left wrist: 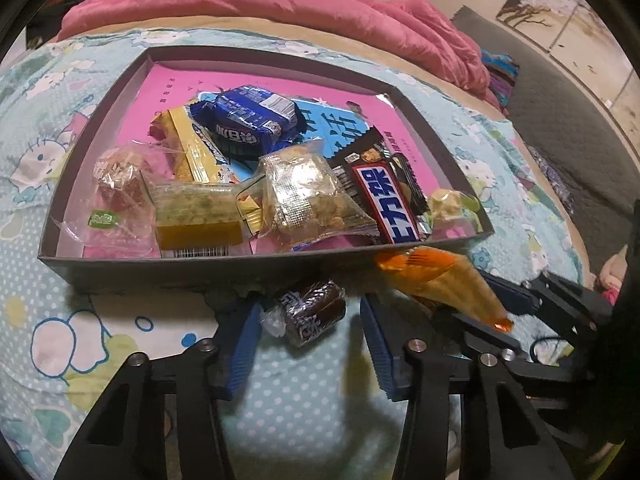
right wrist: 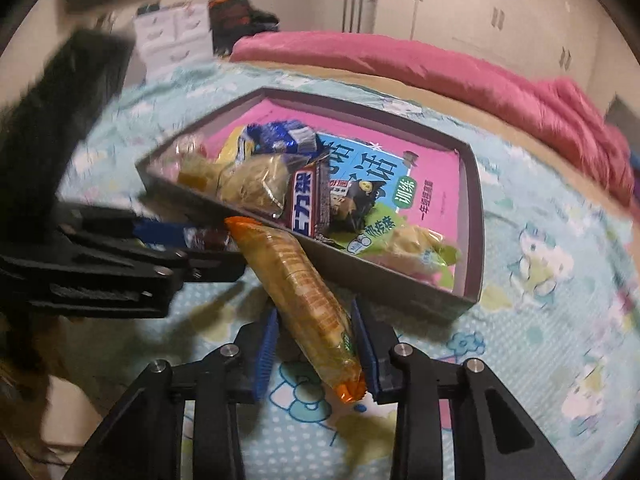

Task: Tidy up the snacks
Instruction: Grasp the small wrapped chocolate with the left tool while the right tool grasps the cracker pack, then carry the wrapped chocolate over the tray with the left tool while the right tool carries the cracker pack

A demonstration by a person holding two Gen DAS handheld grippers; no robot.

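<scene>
A grey box (left wrist: 160, 266) with a pink book in its bottom holds several wrapped snacks, among them a blue packet (left wrist: 248, 116) and a brown chocolate bar (left wrist: 384, 196). The box also shows in the right wrist view (right wrist: 476, 208). My left gripper (left wrist: 310, 320) is open around a small dark brown candy (left wrist: 312, 314) on the bedsheet, just in front of the box's near wall. My right gripper (right wrist: 314, 332) is shut on a long orange cracker pack (right wrist: 300, 288), whose far end rests against the box's near wall. The pack also shows in the left wrist view (left wrist: 440, 280).
The box lies on a bed with a light blue cartoon sheet (left wrist: 312, 408). A pink quilt (left wrist: 280, 4) is bunched along the far side. White cupboards (right wrist: 500, 12) stand behind. The two grippers are close together in front of the box.
</scene>
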